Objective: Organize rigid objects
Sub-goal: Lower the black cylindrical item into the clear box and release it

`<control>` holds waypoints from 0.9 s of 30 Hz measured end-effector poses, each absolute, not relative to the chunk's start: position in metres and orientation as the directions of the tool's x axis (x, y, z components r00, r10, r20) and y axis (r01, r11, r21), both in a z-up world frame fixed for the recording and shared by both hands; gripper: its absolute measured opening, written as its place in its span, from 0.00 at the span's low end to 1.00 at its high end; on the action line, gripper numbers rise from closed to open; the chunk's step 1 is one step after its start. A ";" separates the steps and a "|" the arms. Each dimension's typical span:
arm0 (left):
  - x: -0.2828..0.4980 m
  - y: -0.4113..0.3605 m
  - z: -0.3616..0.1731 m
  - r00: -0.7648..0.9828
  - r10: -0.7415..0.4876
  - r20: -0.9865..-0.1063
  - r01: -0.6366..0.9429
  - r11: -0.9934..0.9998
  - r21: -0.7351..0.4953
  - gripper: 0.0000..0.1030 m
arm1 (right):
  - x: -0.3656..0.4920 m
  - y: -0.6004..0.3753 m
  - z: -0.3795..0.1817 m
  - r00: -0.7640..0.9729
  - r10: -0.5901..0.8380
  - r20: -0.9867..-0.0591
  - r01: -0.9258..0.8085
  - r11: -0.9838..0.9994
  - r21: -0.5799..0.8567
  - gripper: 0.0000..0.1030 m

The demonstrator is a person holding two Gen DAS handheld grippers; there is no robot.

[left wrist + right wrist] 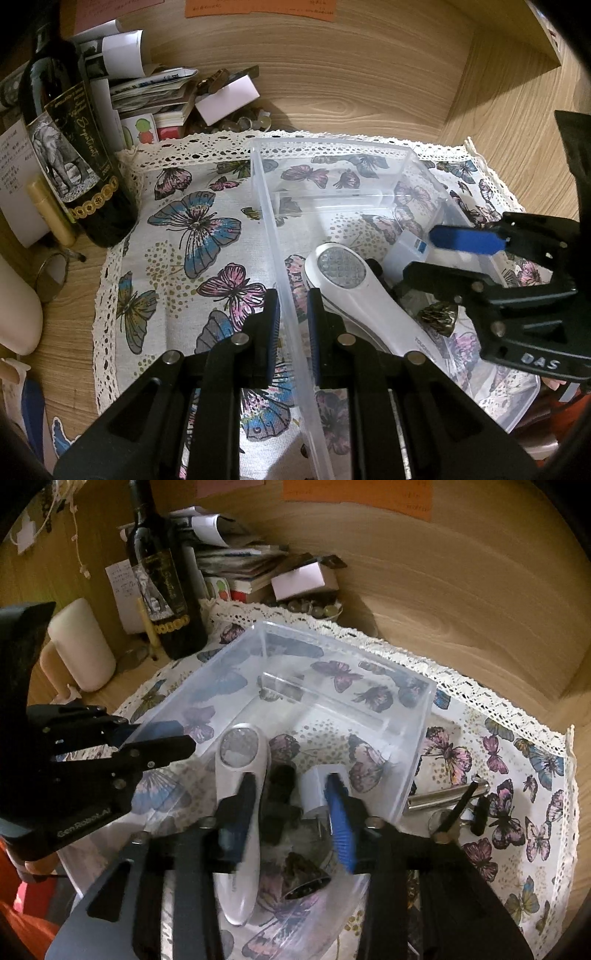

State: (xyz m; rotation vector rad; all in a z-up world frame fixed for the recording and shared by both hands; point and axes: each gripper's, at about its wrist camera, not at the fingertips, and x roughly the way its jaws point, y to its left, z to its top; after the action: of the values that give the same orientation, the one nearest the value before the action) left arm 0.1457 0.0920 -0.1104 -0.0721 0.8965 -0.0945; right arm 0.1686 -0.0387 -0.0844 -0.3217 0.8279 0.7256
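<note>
A butterfly cloth (192, 229) covers the wooden bench (332, 81); the left claw (291, 325) is clamped on the clear bin (269, 221) wall, the right claw (291, 808) is parted above its contents, and a metal tool (443, 797) at 3 o'clock is seen only from the right wrist.

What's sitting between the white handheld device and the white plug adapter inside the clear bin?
A black object lies between the white handheld device and the white plug adapter, seen in the right wrist view.

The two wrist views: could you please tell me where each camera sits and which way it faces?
Left wrist: on the left gripper, looking down along its fingers, which clamp the clear box's left wall; the right gripper shows at right.
Right wrist: on the right gripper, looking down into the box, jaws apart over a white plug; the left gripper shows at left.
Shared: box, white handheld device, wine bottle, butterfly cloth.
</note>
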 end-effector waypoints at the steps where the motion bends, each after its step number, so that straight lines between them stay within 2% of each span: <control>1: 0.146 0.092 -0.110 0.621 -0.112 -0.776 0.052 0.993 -0.102 0.13 | 0.168 -0.040 -0.082 0.465 0.459 -0.757 -0.694 0.720 0.010 0.43; 4: 0.146 0.091 -0.110 0.621 -0.112 -0.776 0.051 0.993 -0.103 0.13 | 0.165 -0.043 -0.077 0.482 0.462 -0.745 -0.689 0.725 0.003 0.45; 10: 0.146 0.092 -0.110 0.620 -0.113 -0.776 0.051 0.993 -0.103 0.13 | 0.156 -0.057 -0.060 0.562 0.457 -0.690 -0.661 0.750 -0.042 0.60; 19: 0.146 0.092 -0.110 0.621 -0.113 -0.776 0.052 0.993 -0.103 0.13 | 0.159 -0.103 -0.038 0.659 0.408 -0.632 -0.559 0.828 -0.048 0.61; 27: 0.146 0.092 -0.110 0.621 -0.112 -0.776 0.053 0.993 -0.101 0.13 | 0.167 -0.145 -0.056 0.672 0.305 -0.674 -0.461 0.885 -0.059 0.61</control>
State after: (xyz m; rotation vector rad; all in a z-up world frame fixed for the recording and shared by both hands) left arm 0.1459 0.0921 -0.1103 -0.0709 0.8959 -0.0950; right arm 0.1669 -0.1449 -0.0563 -0.2331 0.7128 0.4360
